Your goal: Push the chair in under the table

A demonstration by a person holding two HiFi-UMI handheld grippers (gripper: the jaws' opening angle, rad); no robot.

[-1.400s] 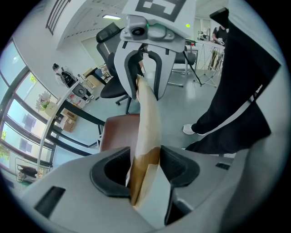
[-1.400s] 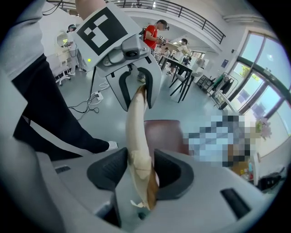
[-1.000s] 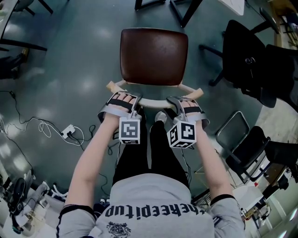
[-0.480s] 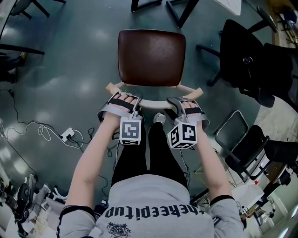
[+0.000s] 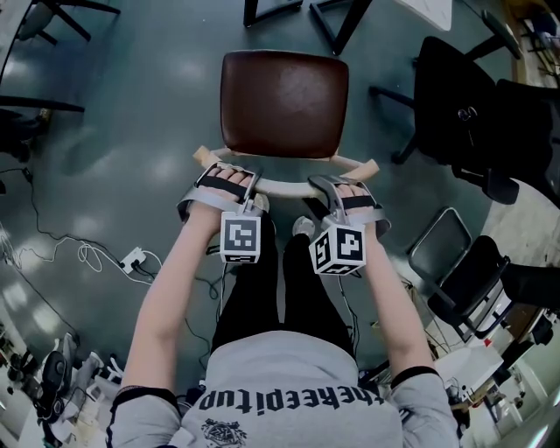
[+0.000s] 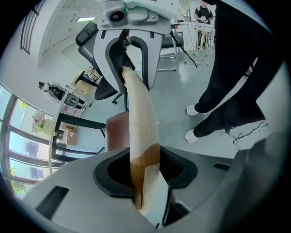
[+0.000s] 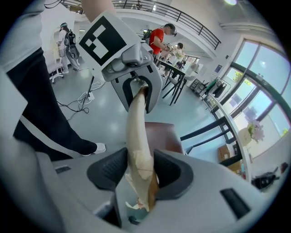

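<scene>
Grey-green floor (image 5: 122, 140) w/ glare patches, seen from steeply above. L tool (image 5: 229, 177) is clamped on the pale wood back rail (image 5: 289, 187) near its left end. Its jaws have just been closing a little, w/ the rail between them. R tool (image 5: 339, 185) is clamped on the same rail near the right end, pads pressing both faces. Count: 2 tools, 2 marker cubes (image 5: 241, 238), 1 curved rail w/ both tips poking out past the tools.

Just beyond the rail is the 1 brown padded seat (image 5: 284, 103) of the chair (image 5: 262, 144), standing on open floor. Its legs are hidden beneath the seat. Past it is the counter (image 5: 343, 22): only 2 black leg sections and a white corner show, cut off by the top edge, and the seat stops short of them.

Nearer in are the person's black trousers (image 5: 262, 297) and white shoes (image 5: 302, 226), partly hidden behind the cubes. Left: white cables (image 5: 83, 249) and 1 power strip (image 5: 131, 256). Right: black chairs (image 5: 472, 96) overlap, count unclear. R tool view shows distant people (image 7: 159, 38), too small to count.
</scene>
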